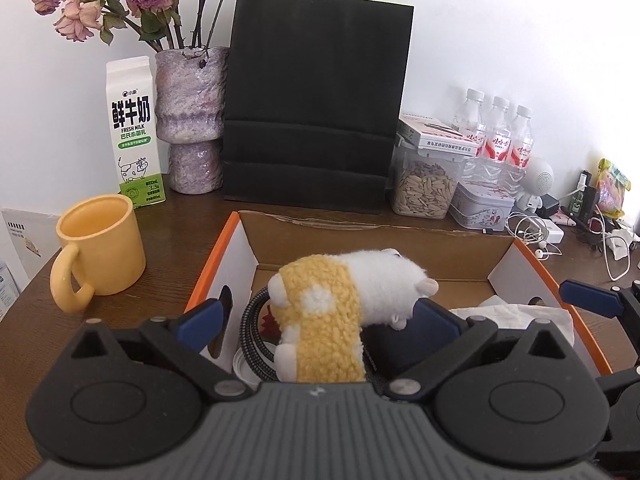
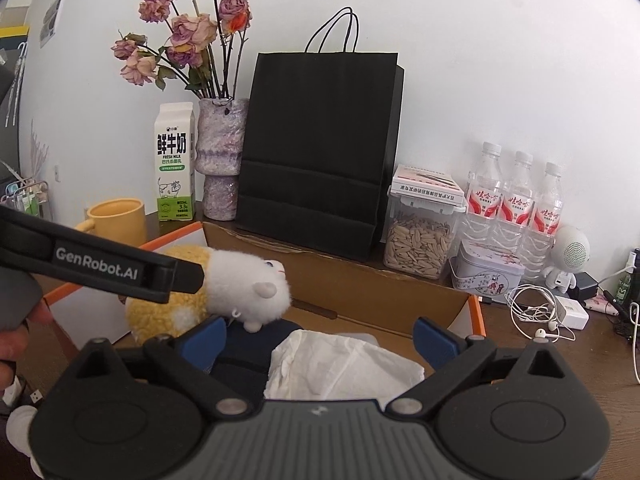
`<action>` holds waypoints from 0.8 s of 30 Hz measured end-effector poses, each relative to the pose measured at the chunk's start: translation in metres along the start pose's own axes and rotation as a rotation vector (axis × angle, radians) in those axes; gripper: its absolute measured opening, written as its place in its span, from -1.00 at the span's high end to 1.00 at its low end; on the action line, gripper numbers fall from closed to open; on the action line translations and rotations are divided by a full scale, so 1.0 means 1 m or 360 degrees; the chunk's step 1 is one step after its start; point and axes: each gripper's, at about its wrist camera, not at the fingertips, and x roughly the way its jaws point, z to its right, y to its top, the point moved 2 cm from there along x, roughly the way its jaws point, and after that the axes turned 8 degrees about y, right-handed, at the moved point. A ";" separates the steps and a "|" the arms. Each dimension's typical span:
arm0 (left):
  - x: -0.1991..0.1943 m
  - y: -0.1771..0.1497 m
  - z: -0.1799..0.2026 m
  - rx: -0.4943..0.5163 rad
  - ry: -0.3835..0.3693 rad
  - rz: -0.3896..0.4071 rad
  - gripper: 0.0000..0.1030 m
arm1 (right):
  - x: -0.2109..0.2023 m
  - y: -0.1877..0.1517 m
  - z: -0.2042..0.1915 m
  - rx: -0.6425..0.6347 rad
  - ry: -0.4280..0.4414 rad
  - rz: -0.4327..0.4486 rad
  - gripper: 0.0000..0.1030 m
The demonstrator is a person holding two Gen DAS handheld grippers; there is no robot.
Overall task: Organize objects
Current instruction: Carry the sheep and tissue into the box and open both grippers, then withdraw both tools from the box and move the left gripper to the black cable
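Roughly counted: one cardboard box with orange edges, one plush toy, one crumpled white tissue, one yellow mug, one milk carton, one purple vase of dried roses, one black paper bag, three water bottles, one clear container of seeds, one printed tin, one white round speaker figure, tangled white earphones. Left gripper points down into the box from 6 o'clock, jaws spread wide, released; the plush lies between the blue fingertips, and contact at the right-hand pad cannot be told. Right gripper also tilts down over the box, jaws wide, gripping nothing, with the tissue between and below its fingers. In the right wrist view the left gripper's finger, marked GenRobot.AI, crosses in from 9 o'clock over the plush's yellow part, and part of a hand shows at 8 o'clock. Plush toy: fluffy, yellow curly-textured body with white patches, white head with small pink ear, lying on its side inside the box at its left half, over a braided cable and a dark blue item. Mug stands outside the box at 9 o'clock, bag behind the box at 12 o'clock, bottles at 2 o'clock.
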 end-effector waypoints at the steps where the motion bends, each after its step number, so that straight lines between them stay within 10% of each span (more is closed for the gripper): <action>1: -0.005 -0.002 0.000 0.0000 0.0001 0.0001 -1.00 | -0.005 -0.001 -0.001 0.0002 -0.0002 0.0005 -0.95; 24: -0.132 -0.065 -0.017 0.0032 0.0057 -0.0033 -1.00 | -0.129 -0.047 -0.062 0.0010 0.0019 -0.0024 -0.97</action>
